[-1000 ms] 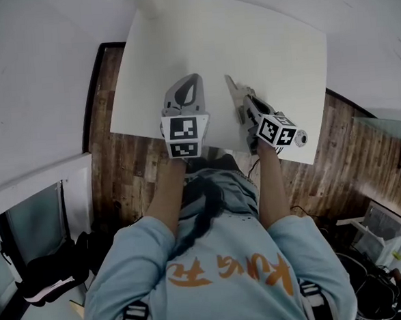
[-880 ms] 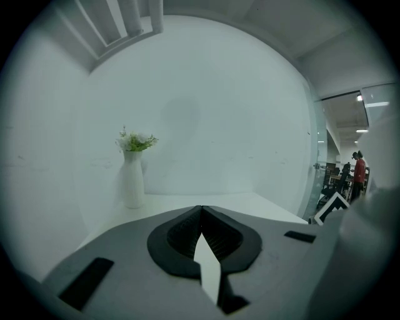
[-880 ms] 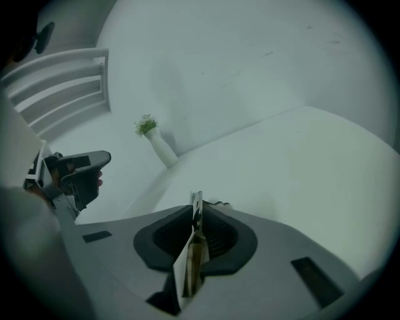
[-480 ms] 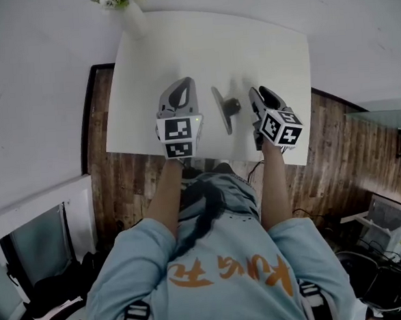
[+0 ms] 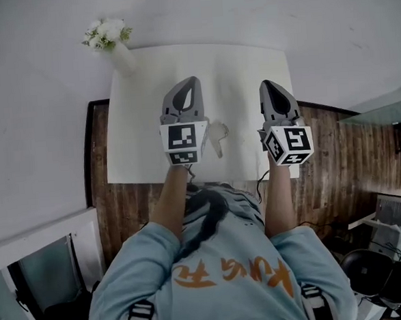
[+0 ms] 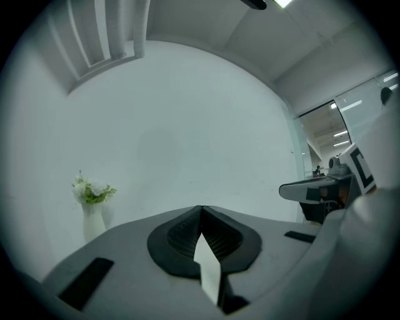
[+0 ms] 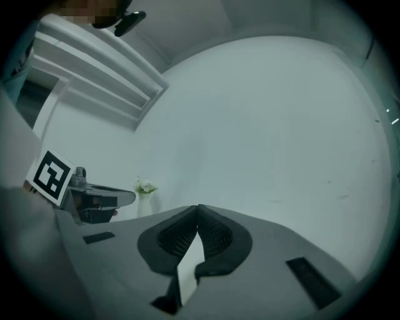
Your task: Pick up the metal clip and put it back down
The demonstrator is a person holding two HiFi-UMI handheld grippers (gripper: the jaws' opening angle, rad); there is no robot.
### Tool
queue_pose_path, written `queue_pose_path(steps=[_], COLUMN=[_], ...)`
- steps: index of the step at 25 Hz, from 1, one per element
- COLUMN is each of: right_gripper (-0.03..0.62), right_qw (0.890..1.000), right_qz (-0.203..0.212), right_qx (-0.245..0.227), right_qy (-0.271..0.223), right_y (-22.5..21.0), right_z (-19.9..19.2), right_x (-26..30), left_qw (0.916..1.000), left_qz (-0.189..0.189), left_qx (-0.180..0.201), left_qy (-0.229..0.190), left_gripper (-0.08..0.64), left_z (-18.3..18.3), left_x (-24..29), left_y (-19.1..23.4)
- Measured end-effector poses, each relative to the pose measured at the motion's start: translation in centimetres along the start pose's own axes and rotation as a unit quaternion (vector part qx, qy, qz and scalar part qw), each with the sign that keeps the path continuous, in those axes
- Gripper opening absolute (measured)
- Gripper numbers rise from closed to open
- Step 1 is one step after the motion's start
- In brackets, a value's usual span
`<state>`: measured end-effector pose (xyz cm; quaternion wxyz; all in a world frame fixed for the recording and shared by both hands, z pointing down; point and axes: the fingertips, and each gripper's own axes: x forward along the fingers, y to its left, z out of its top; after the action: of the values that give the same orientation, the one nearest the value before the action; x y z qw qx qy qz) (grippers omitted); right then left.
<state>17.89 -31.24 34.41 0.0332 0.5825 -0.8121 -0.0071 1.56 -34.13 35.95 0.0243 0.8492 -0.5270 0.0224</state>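
The metal clip is laid on the white table, between the grippers and just beside the left gripper. It is blurred, but its long axis seems to run roughly towards the person. The jaws of both the left gripper and the right gripper are closed together on nothing. A vase with flowers is placed at the far left corner, well apart from the clip.

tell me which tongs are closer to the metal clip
Left. The left tongs sit right beside the metal clip, on its left; the right tongs are clearly farther off on its right.
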Motion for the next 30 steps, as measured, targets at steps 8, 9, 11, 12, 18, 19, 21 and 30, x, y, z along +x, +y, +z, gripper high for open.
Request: queue_pose_path(steps=[8, 9, 11, 12, 18, 19, 21, 30], right_gripper=[0.014, 0.014, 0.014, 0.014, 0.014, 0.014, 0.014, 0.014], right_qw=[1.0, 1.0, 1.0, 1.0, 1.0, 1.0, 1.0, 0.999], right_qz=[-0.016, -0.017, -0.015, -0.014, -0.007, -0.007, -0.004, 0.006], right_qx=[-0.003, -0.005, -0.007, -0.007, -0.007, -0.006, -0.007, -0.011], right_qy=[0.014, 0.015, 0.017, 0.017, 0.021, 0.022, 0.024, 0.034], right_y=[-3.3, -3.5, -3.8, -3.9, -4.4, -4.4, -4.5, -4.1], right_z=[0.3, 0.3, 0.2, 0.2, -0.2, -0.3, -0.5, -1.1], right_x=[0.0, 0.2, 0.6, 0.7, 1.7, 1.8, 2.1, 3.5], left_qw=[0.9993, 0.9991, 0.9987, 0.9986, 0.9988, 0.9988, 0.9988, 0.9983], left_qz=[-0.005, -0.006, -0.007, -0.008, -0.007, -0.006, -0.006, -0.012], left_qx=[0.031, 0.036, 0.044, 0.046, 0.044, 0.043, 0.045, 0.056], left_qy=[-0.022, -0.023, -0.024, -0.025, -0.021, -0.02, -0.018, -0.01], left_gripper=[0.023, 0.023, 0.023, 0.023, 0.024, 0.023, 0.023, 0.023], left_z=[2.6, 2.7, 2.8, 2.8, 2.4, 2.3, 2.2, 1.6], left_x=[2.6, 2.9, 3.3, 3.5, 4.5, 4.6, 4.9, 6.0], left_y=[-1.8, -2.0, -2.4, -2.5, -2.6, -2.6, -2.5, -2.0])
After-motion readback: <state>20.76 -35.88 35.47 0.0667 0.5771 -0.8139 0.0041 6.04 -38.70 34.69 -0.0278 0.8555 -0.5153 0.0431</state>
